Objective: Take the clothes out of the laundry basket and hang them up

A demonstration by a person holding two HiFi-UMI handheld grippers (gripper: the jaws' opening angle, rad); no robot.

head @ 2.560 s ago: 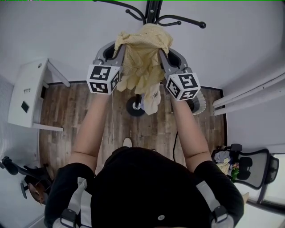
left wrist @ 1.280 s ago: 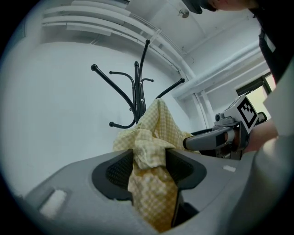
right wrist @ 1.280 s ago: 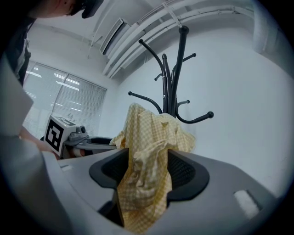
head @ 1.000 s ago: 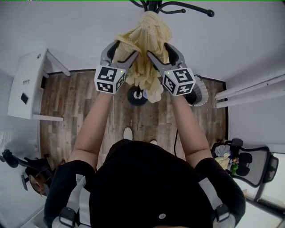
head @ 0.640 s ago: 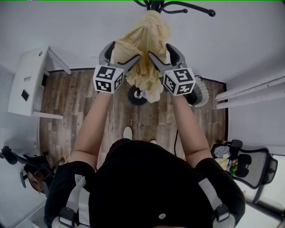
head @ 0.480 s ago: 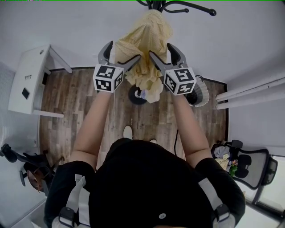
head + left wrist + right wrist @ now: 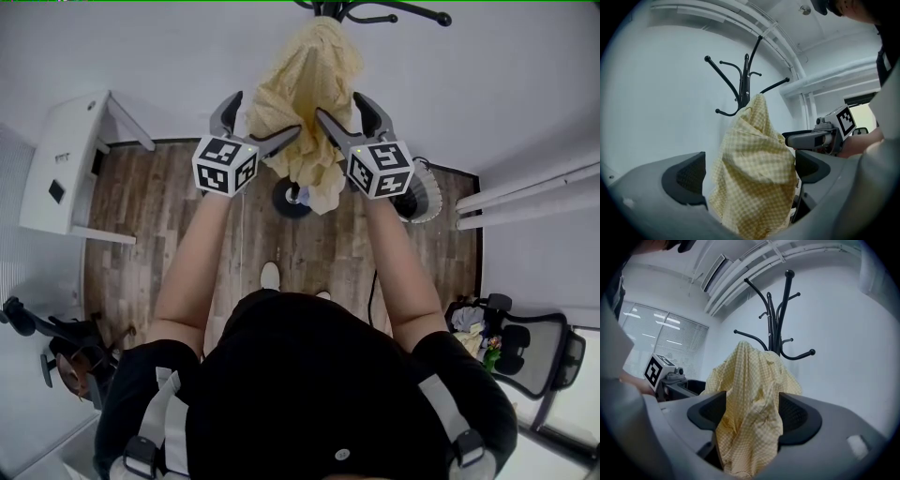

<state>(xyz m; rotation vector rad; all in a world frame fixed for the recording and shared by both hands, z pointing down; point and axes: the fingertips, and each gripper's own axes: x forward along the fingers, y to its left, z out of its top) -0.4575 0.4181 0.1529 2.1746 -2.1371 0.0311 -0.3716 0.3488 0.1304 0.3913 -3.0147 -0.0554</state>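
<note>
A yellow checked garment [image 7: 305, 84] hangs bunched from a hook of the black coat stand [image 7: 375, 11]. My left gripper [image 7: 261, 117] is on its left side. Its jaws have just been opening and now stand wide, with the cloth [image 7: 754, 173] loose between them and a gap at the left pad [image 7: 689, 176]. My right gripper [image 7: 345, 108] is on the right side, shut on a fold of the garment [image 7: 750, 399] that fills the space between its pads. Both grippers point level at the stand [image 7: 778, 319].
The stand's round base [image 7: 286, 199] sits on the wood floor below the garment. A white laundry basket [image 7: 422, 197] stands to its right by the wall. A white desk [image 7: 66, 169] is at the left and an office chair [image 7: 525, 352] at the lower right.
The garment went up onto the stand's hook. The left gripper's jaws spread wide and let go of the cloth. The right gripper kept its grip and barely moved.
</note>
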